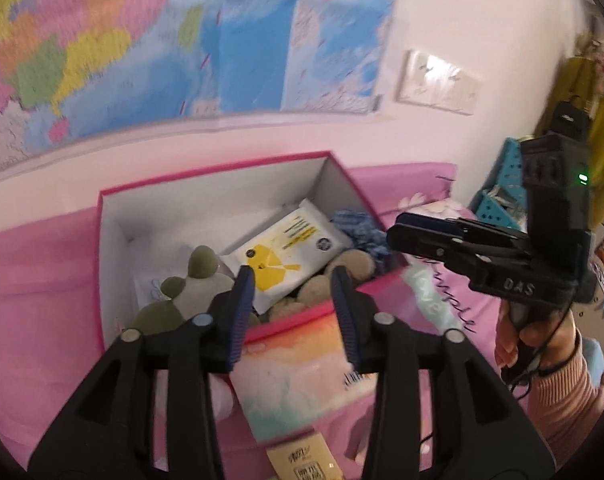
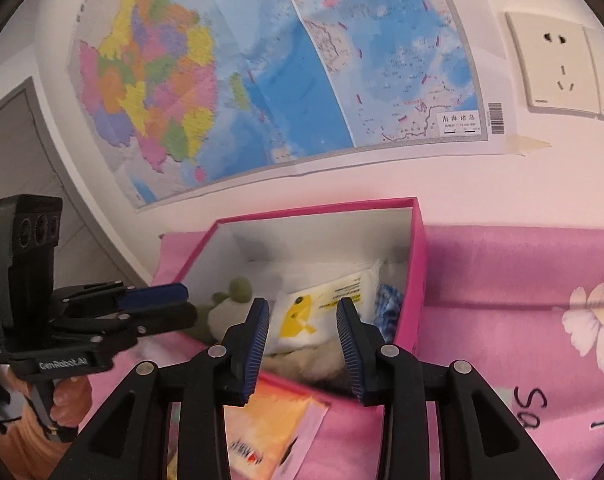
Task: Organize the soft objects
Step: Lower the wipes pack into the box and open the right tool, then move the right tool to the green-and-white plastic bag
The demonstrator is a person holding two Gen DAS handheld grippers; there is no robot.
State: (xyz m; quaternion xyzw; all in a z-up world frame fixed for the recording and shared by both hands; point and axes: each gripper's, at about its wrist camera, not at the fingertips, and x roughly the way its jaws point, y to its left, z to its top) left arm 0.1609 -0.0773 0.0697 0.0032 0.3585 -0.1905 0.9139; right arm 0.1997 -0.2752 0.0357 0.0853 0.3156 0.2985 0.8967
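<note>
- Though both grippers hover over the pink bedspread, nothing held: left gripper with jaws wide apart and empty at lower centre of the left wrist view; right gripper likewise spread and empty at lower centre of the right wrist view.
- Just beyond the fingertips, low in both frames: a flat pastel packet, orange-to-pink, lying on the bedspread against the near wall of the box, still outside it.
- Mid-frame: pink box with white interior, open-topped, resting on the bed.
- Inside, toward the near left corner: green-and-grey plush toy.
- Centre of the box: white tissue pack with a yellow graphic, tilted, lying over tan plush pieces.
- Right edge of the box: blue patterned cloth, bunched against the wall.
- Farther up: white wall, a coloured map across the upper frame, a wall socket at upper right.
- Step in hand, as a judgement: most soft things already boxed; a pause between placements, no grasp begun.
- Next move likely calls for lowering one gripper to the packet, closing gently on its thin edge, then lifting it over the near wall.
</note>
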